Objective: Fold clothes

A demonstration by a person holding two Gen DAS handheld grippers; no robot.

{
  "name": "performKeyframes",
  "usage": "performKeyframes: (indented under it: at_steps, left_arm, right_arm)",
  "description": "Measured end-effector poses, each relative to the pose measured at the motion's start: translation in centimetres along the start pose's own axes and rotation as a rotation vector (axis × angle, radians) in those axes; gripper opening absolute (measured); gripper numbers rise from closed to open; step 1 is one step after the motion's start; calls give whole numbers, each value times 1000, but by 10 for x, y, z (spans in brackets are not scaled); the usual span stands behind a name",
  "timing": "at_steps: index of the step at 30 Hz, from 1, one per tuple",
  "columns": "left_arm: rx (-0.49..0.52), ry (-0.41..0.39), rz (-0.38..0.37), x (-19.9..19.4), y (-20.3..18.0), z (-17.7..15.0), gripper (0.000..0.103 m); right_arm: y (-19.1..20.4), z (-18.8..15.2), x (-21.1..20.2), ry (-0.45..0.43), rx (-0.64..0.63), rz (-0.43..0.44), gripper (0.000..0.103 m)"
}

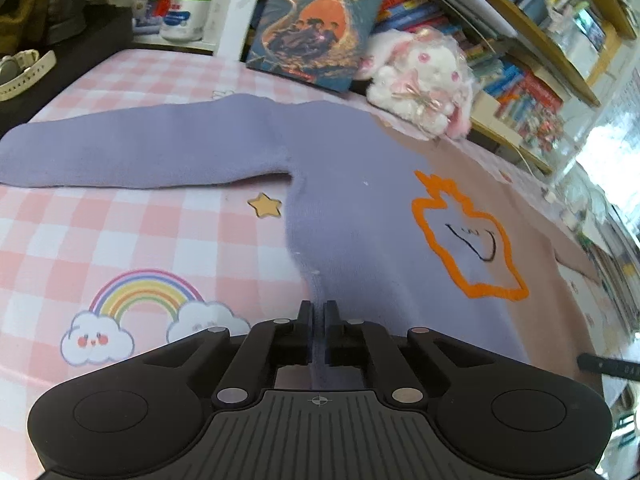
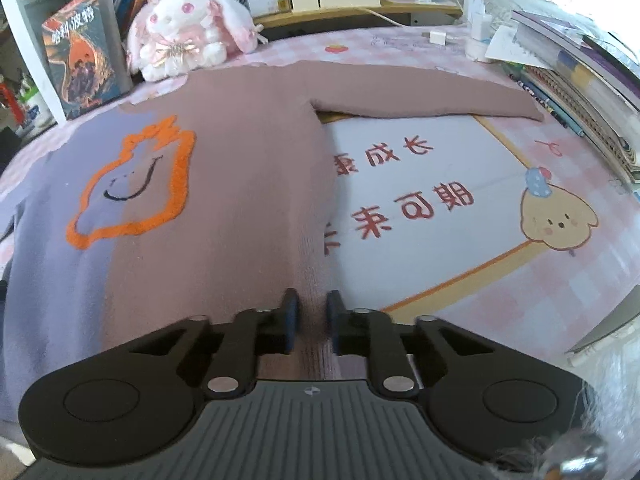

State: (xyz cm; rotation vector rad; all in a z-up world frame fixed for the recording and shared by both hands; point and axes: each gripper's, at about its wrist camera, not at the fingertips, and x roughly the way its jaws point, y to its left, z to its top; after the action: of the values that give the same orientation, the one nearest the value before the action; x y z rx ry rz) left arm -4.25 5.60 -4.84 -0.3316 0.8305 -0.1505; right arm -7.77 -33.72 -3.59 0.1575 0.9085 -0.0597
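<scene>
Across the checked pink tablecloth (image 1: pixel 120 232) a 2-tone sweater (image 2: pixel 224 184) lies flat, purple half one side, dusty-pink half the other, an orange outline motif (image 2: pixel 132 188) on its chest. Its sleeves stretch out toward 9 and 3 o'clock. At 6 o'clock the left gripper (image 1: pixel 319 334) is pinched tight on the purple hem corner, and the right gripper (image 2: pixel 311 326) has its jaws narrowed around the pink hem corner, knit bunched between them. The knit looks soft, light and floppy, so I'd judge it will sag between the 2 holds; hem corners seem the sensible grip. A plush rabbit (image 2: pixel 188 24) and a book (image 1: pixel 316 20) sit at 12 o'clock.
</scene>
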Motion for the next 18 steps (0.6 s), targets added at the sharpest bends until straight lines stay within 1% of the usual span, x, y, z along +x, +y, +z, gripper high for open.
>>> performKeyframes:
  at_steps: [3,7,12,18]
  left_arm:
    - [6,-3,6,2,0,1,4]
    - [25,-6,6,2,-1,1,4]
    - [51,-12,5,2,0,2,4]
    - [74,-3,12,3,-2,4,5]
  right_arm:
    - [12,3,6,-51,-10,-46,12]
    - [12,5,7,-52,-19,-54,12]
    - [15,0,3,-48,-12,-59,12]
    - [17,-1,2,-52,-26,-60,12]
